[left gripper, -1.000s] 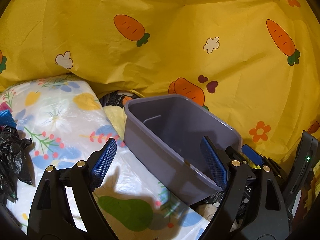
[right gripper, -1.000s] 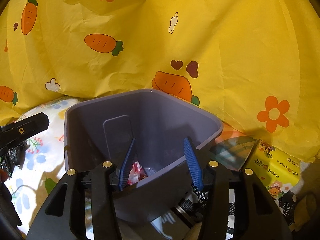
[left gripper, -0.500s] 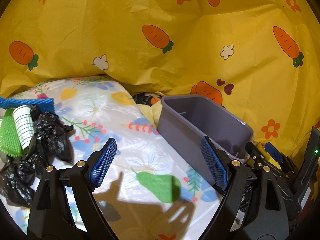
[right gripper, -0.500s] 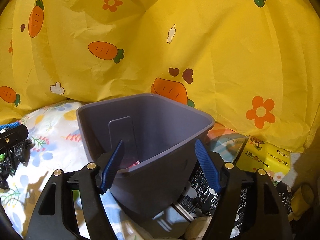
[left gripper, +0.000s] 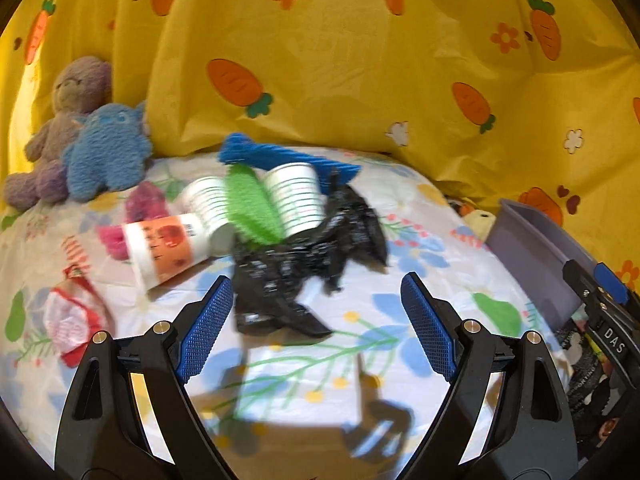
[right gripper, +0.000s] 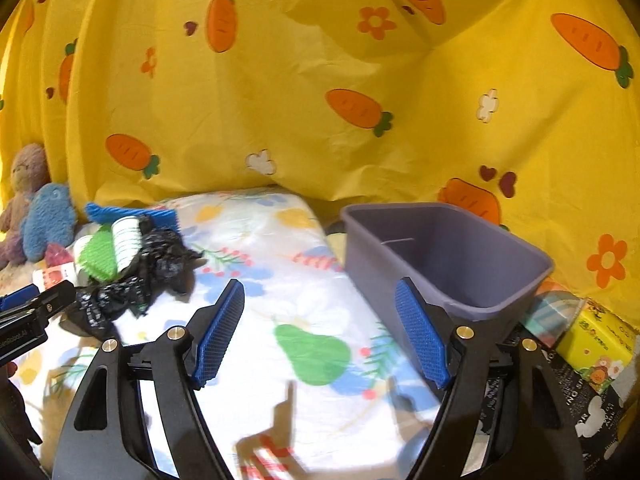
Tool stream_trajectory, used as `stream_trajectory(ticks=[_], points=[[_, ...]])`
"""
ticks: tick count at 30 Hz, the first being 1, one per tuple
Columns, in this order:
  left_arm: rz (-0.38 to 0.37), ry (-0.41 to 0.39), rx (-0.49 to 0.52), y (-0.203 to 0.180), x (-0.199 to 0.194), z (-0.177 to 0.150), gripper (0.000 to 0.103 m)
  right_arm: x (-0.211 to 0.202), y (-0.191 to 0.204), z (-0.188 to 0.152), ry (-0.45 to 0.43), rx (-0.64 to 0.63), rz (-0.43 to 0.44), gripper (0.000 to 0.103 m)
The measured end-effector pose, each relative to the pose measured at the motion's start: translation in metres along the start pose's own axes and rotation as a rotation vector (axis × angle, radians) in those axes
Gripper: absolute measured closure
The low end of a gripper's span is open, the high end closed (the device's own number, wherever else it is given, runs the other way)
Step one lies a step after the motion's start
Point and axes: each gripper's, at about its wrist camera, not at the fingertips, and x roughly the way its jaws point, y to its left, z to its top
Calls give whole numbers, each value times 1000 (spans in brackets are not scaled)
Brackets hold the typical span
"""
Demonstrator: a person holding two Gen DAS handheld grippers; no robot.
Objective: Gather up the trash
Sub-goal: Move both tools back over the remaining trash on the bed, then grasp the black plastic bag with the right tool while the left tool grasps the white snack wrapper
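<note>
Floral sheet (left gripper: 420, 240), black bag (left gripper: 304, 256) amid trash, grey bin (right gripper: 448, 264), both jaws spread wide, holding nothing

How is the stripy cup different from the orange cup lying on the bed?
The green-striped cup is white with thin green rings; the orange-labelled cup wears a wide orange band with dark print. The green-striped cup leans on the black plastic bag beside a green brush, while the orange-labelled cup lies flat on the floral sheet, apart from the bag. Both are paper cups tipped on their sides.
</note>
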Motion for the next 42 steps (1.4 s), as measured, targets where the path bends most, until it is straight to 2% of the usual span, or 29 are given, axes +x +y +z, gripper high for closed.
stream_trajectory(ticks=[4, 10, 14, 19, 24, 27, 28, 30, 31, 32, 39, 42], points=[[126, 2, -45, 53, -10, -13, 19, 3, 50, -6, 27, -71, 107, 27], [215, 9, -139, 112, -25, -22, 19, 12, 127, -20, 108, -181, 263, 27], [250, 4, -193, 138, -32, -26, 19, 21, 174, -27, 167, -247, 345, 27], [266, 2, -225, 157, -36, -29, 19, 35, 212, -29, 213, -301, 374, 27], [271, 16, -252, 173, -31, -32, 19, 55, 231, -29, 261, -310, 363, 42], [265, 34, -263, 180, -23, -32, 19, 64, 235, -32, 287, -323, 349, 63], [259, 38, -266, 182, -21, -31, 19, 67, 235, -32, 296, -326, 344, 73], [256, 47, -266, 184, -15, -30, 19, 71, 234, -34, 302, -333, 337, 84], [250, 53, -267, 186, -12, -30, 19, 72, 232, -34, 299, -338, 335, 94], [241, 61, -273, 189, -9, -30, 19, 72, 229, -33, 299, -335, 340, 98], [181, 120, -361, 211, 11, -28, 20, 54, 205, -24, 216, -302, 359, 101], [167, 142, -373, 213, 18, -28, 32, 48, 195, -22, 197, -278, 372, 101]])
